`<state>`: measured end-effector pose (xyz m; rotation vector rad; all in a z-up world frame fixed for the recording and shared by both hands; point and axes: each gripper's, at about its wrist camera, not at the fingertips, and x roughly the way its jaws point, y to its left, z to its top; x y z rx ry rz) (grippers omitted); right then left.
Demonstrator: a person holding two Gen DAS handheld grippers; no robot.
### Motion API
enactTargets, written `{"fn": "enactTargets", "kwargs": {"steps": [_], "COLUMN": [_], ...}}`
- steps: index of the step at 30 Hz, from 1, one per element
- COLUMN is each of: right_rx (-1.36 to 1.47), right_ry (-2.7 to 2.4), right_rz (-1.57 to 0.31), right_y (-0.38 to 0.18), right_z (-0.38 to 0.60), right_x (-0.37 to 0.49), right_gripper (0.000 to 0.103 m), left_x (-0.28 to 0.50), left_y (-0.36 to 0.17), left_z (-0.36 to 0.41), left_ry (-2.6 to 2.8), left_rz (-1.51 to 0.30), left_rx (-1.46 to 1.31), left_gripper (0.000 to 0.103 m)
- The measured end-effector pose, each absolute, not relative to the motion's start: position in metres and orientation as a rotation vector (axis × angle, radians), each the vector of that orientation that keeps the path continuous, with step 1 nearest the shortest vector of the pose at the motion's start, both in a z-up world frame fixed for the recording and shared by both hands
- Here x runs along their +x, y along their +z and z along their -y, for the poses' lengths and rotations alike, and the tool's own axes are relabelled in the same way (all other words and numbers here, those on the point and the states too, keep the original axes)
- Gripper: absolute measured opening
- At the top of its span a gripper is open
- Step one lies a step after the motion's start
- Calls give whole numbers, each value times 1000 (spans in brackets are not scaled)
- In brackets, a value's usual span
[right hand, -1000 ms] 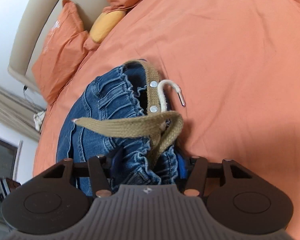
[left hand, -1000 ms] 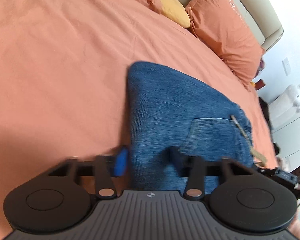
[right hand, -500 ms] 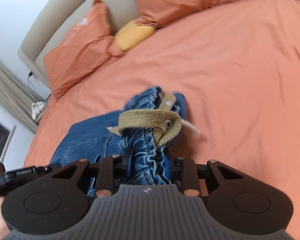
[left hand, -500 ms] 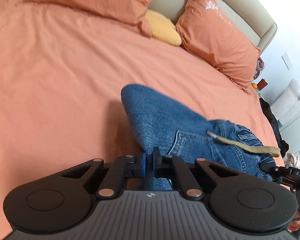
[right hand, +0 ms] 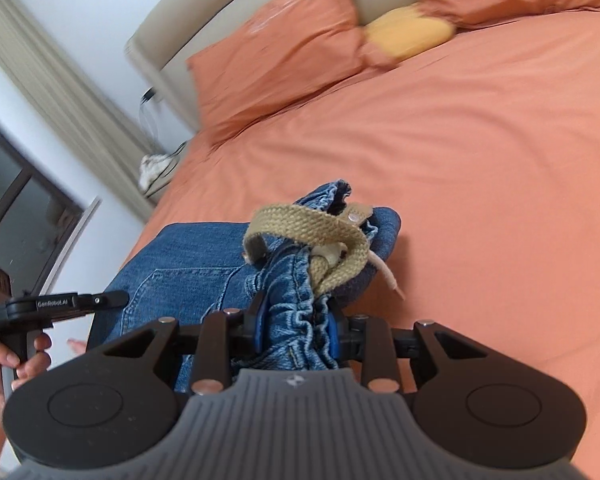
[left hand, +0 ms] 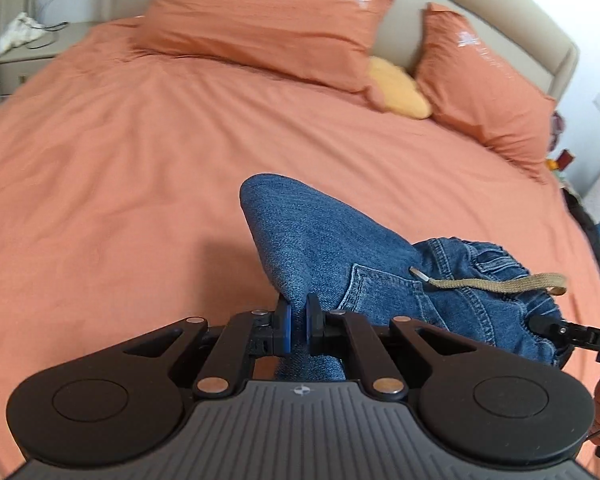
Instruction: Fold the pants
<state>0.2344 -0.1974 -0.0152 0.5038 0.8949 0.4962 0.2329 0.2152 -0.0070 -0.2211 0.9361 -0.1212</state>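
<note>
left hand-held gripper | pinches denim pants (soft fold) | orange bed

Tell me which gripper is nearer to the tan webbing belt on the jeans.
Right. The right gripper clamps the gathered waistband directly below the tan belt; the left gripper pinches the jeans on plain denim, farther away.

The wide orange bed cover lies bare to the left of and beyond the folded blue denim pants, open for a pass. At the far end, two orange pillows and a small yellow cushion stand against the beige padded headboard. In the right wrist view the cover to the right is bare too.
</note>
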Motion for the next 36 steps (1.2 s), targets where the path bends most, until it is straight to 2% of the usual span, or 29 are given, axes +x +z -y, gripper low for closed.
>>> {"fn": "enactTargets", "kwargs": {"steps": [9,18,23,24,25,27,28,32,36], "right_rx": [462,488,469,472,467,448,438,360,251], "right_ry": [531,437,406,401,392,374,368,350,365], "right_rz": [-954,-1080,-1077,-1078,-1081,-1086,-1088,-1055,-957], "right_y": [-47,-112,-126,-126,-125,-121,-117,-89,-35], "right_z": [113,113,106,105,104,106,106,106,108], "right_x": [196,191,195,195,196,194,195,191,171], "right_gripper": [25,26,31,32,36,50,57,66,73], "left_x": [210,204,207,206,205,201,199,180,149], "left_y": [-47,-111,-129,-128,-125,-117,-112,-73,-16], "left_z": [-267,-293,-289,-289,-287,-281,-279,-267,-241], "left_ry": [-78,-49,-37,-37,-27,13,30,79,101], "left_rz": [-983,-1042,-1054,-1053,-1052,-1043,-1036,-963,-854], "left_rx": [-230,-280,-256,-243,-218,-158,-134,-71,30], "left_gripper": [6,7,8,11,16,32,33,34,39]}}
